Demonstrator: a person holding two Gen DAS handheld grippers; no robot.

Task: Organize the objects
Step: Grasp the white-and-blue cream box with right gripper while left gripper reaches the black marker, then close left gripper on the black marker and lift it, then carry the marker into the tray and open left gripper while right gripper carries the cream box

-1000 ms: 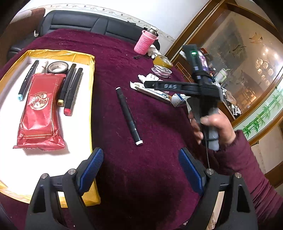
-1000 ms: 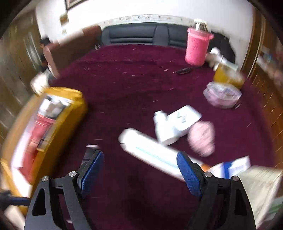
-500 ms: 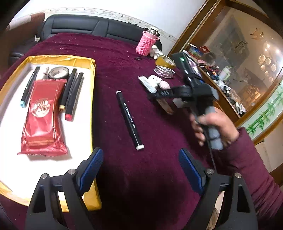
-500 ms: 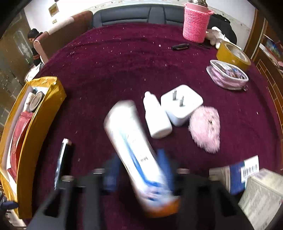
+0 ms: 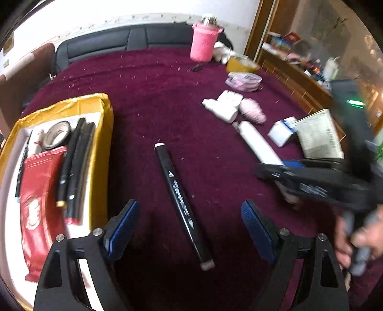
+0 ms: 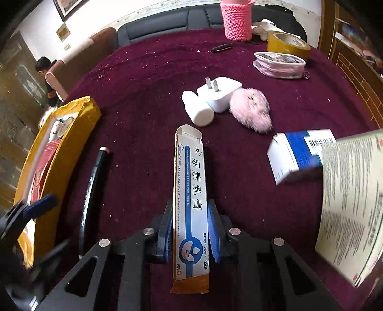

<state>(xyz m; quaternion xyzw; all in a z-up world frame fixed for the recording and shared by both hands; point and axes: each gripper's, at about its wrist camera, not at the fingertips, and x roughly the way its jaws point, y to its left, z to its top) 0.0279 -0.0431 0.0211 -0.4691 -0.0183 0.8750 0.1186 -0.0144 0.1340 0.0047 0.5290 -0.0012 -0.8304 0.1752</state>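
My right gripper [image 6: 190,229] is shut on a long white and blue ointment box [image 6: 190,191], held lengthways over the maroon tablecloth; the box also shows in the left wrist view [image 5: 258,143], with the right gripper [image 5: 282,172] on it. My left gripper [image 5: 189,222] is open and empty, its fingers either side of a black marker [image 5: 182,201] lying on the cloth. The marker also shows in the right wrist view [image 6: 92,198]. A yellow-rimmed tray [image 5: 100,134] at the left holds a red packet [image 5: 36,203], several markers [image 5: 74,162] and a tape roll [image 5: 57,135].
On the cloth lie a white charger plug [image 6: 219,93], a white bottle [image 6: 197,110], a pink fluffy ball [image 6: 251,110], a blue and white box [image 6: 296,153] and a printed box [image 6: 352,198]. Farther back stand a pink knitted cup [image 6: 235,19], yellow tape [image 6: 287,43] and a pink pouch [image 6: 278,64].
My right gripper has closed on the ointment box and holds it straight along its fingers. My left gripper has moved in so the black marker lies between its open fingers.
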